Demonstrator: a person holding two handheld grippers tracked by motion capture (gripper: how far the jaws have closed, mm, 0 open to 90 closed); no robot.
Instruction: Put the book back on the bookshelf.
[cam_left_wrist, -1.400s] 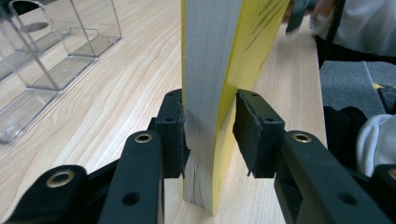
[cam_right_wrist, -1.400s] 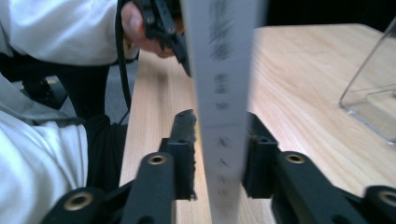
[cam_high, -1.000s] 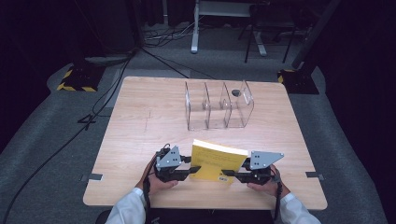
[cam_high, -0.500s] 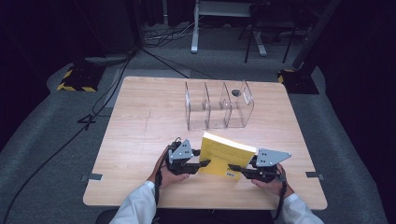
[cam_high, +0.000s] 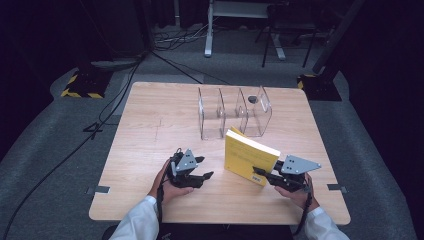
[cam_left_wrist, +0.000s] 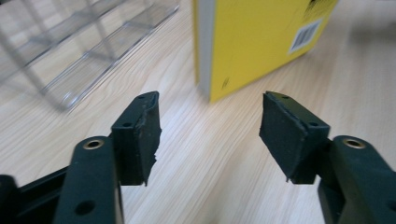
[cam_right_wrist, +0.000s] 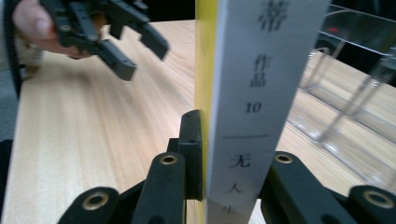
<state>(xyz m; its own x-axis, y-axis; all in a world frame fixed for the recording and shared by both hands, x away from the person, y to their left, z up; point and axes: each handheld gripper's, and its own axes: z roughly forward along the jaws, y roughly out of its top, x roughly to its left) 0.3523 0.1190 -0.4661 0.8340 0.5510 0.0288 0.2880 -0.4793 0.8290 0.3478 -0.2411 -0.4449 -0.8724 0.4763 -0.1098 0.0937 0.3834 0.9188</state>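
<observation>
**Book upright in my right gripper, rack straight ahead**

My right gripper (cam_high: 261, 173) is clamped on the spine end of the yellow book (cam_high: 248, 160) — in the right gripper view the black jaws press either side of the pale spine (cam_right_wrist: 252, 107), which rises straight up between them. So the book stands on edge on the wooden table (cam_high: 150, 125), its long axis running up and away from my right hand toward the clear acrylic rack (cam_high: 235, 112).

My left gripper (cam_high: 204, 170) has just been opening; its jaws now stand well apart with nothing between them. Seen from the left gripper view, the rubber pads (cam_left_wrist: 142, 130) face bare wood, and the book's lower corner (cam_left_wrist: 247, 51) sits a little beyond them, not touching.

The relation that matters: the rack lies directly past the book's far edge, near but apart, its slots open upward. The right hand is the one that carries, so I judge the coming move is a lift and forward slide into one compartment — which one I can't yet say.

Materials: glossy yellow card cover with a barcode, matte white spine with printed characters, stiff flat slab. The rack is thin transparent plastic with upright dividers — hard, slippery, easily nudged. The tabletop is smooth pale woodgrain.
</observation>
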